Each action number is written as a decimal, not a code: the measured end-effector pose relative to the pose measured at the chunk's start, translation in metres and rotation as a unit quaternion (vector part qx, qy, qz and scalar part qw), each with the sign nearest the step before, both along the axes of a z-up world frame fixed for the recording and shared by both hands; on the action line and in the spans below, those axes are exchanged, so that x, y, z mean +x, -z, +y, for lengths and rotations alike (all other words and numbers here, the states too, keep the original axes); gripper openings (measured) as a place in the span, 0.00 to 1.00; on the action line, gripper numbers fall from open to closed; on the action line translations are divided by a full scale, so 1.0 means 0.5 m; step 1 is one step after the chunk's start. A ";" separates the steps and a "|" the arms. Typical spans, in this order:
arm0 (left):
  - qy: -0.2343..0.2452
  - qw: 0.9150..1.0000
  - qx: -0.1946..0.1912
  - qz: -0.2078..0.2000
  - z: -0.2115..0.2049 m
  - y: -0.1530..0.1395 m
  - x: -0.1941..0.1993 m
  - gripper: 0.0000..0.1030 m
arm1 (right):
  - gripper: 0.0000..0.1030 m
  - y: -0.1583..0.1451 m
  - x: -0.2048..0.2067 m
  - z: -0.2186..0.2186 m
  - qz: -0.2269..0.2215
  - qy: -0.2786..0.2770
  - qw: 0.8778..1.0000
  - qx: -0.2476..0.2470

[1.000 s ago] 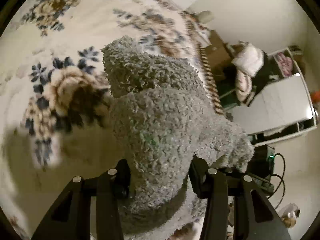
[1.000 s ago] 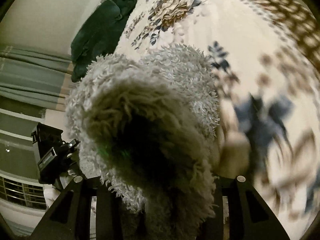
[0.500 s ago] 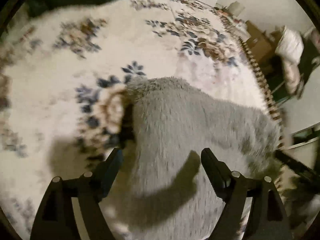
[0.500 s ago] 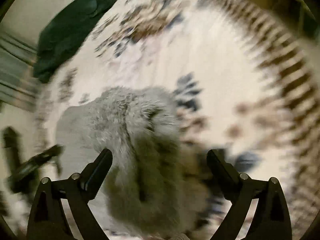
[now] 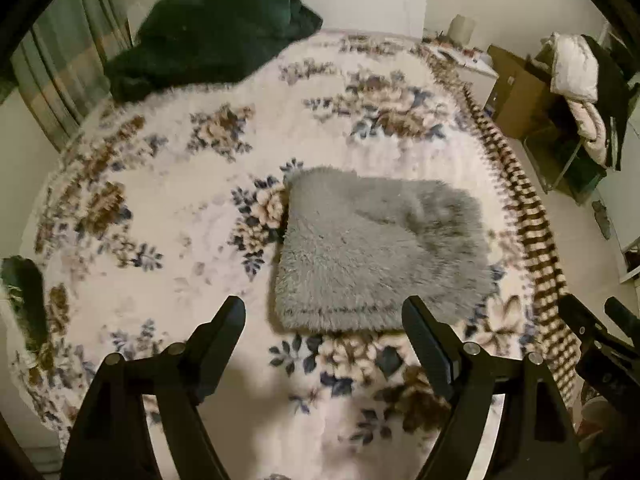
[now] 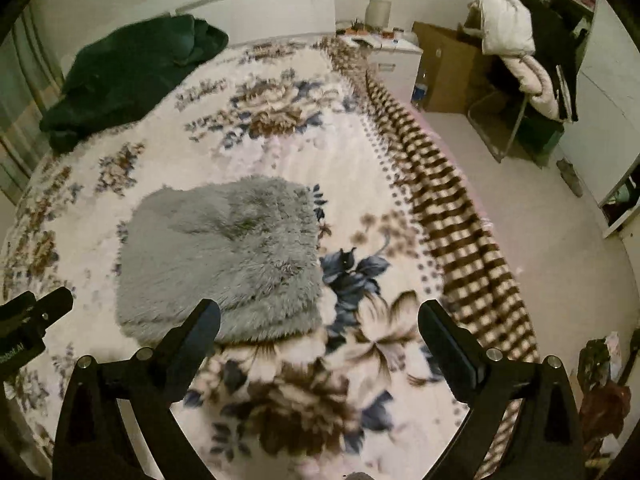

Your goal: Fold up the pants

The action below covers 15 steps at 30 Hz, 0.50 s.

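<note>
Fluffy grey pants lie folded into a compact rectangle on a bed covered by a floral blanket. The left tool, spread wide and holding nothing, hovers just short of the bundle's near edge. The right tool, equally wide and empty, has the bundle ahead toward its left finger. A dark green garment lies far ahead.

Only one bit of writing is showing. In the right wrist view, at the far left edge, small pale letters are sitting on the black left gripper. The start is cut off, and the part that is showing is looking like "obot.AI". Nothing else is readable in either view.
</note>
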State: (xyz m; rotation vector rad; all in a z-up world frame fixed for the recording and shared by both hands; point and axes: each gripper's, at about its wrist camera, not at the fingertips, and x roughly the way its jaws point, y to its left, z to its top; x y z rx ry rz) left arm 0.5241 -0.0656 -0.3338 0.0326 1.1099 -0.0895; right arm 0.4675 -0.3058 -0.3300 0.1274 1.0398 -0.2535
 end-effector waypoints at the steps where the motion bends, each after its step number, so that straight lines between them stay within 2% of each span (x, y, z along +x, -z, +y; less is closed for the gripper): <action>1: -0.003 1.000 0.002 -0.007 -0.002 -0.026 -0.017 0.78 | 0.98 -0.039 -0.027 0.000 -0.011 -0.002 1.000 -0.001; 9: -0.025 0.998 0.010 -0.052 -0.018 -0.257 -0.197 0.78 | 0.98 -0.293 -0.206 -0.005 -0.062 -0.028 0.998 0.000; 15: -0.038 0.995 0.015 -0.089 -0.027 -0.425 -0.353 0.78 | 0.98 -0.500 -0.371 -0.001 -0.114 -0.061 0.992 0.000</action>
